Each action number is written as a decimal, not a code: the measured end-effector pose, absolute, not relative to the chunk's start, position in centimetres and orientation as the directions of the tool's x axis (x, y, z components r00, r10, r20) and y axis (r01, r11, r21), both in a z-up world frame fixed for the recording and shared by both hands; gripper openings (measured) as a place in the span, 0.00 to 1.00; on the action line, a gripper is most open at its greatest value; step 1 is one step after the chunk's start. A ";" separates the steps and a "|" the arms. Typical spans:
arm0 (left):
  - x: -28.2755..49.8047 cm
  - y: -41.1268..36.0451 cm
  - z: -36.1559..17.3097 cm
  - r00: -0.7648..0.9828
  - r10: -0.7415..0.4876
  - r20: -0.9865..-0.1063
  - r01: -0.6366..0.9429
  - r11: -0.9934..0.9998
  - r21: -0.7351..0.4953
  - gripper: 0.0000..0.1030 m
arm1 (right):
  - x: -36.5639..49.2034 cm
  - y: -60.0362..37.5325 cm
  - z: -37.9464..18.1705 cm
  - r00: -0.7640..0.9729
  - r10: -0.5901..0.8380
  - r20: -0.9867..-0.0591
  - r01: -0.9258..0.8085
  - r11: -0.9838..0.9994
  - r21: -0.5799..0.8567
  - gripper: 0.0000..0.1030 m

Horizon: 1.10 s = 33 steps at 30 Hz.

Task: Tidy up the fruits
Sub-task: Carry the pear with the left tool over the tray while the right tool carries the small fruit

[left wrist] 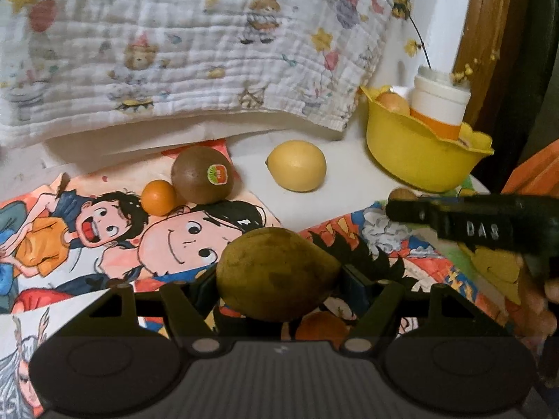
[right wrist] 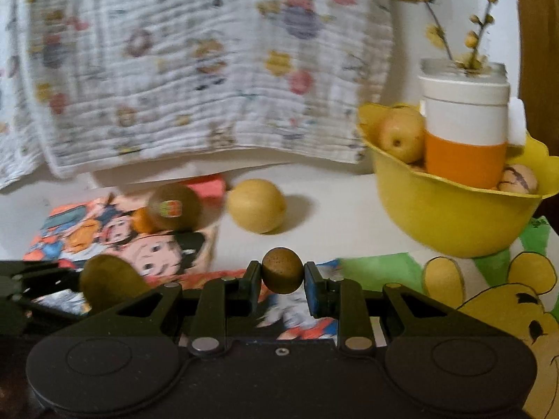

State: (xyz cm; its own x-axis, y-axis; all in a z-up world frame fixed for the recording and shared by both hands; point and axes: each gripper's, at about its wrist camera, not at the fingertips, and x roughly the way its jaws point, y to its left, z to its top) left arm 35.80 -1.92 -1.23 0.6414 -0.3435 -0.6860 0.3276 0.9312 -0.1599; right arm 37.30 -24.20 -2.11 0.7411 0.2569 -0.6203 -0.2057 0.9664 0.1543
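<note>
Fruit is lying across the tabletop: a brown kiwi (left wrist: 202, 174) wearing a sticker, touching a small orange (left wrist: 159, 197), with a yellow lemon (left wrist: 297, 166) near the yellow bowl (left wrist: 419, 160). The left gripper (left wrist: 279, 279) is clenching a dull green-brown pear (left wrist: 276, 272); the right gripper (right wrist: 282, 276) is pinching a small round brown fruit (right wrist: 282, 274).

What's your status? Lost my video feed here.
Left gripper shut on pear. Right gripper shut on small brown fruit. Yellow bowl ahead right, path clear. Lemon, kiwi still out.
</note>
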 end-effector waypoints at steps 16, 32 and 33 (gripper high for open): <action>28.2 3.0 1.2 0.671 -0.347 -0.655 0.297 0.936 -0.190 0.73 | 30.3 -18.4 -1.3 0.665 0.406 -0.627 -0.389 0.905 0.173 0.27; 22.8 5.4 0.3 0.669 -0.302 -0.679 0.277 0.949 -0.149 0.73 | 26.3 -16.7 -2.5 0.589 0.453 -0.669 -0.463 0.868 0.181 0.27; 22.7 5.5 0.2 0.668 -0.298 -0.682 0.272 0.951 -0.149 0.73 | 26.1 -16.8 -2.7 0.584 0.453 -0.674 -0.460 0.868 0.186 0.27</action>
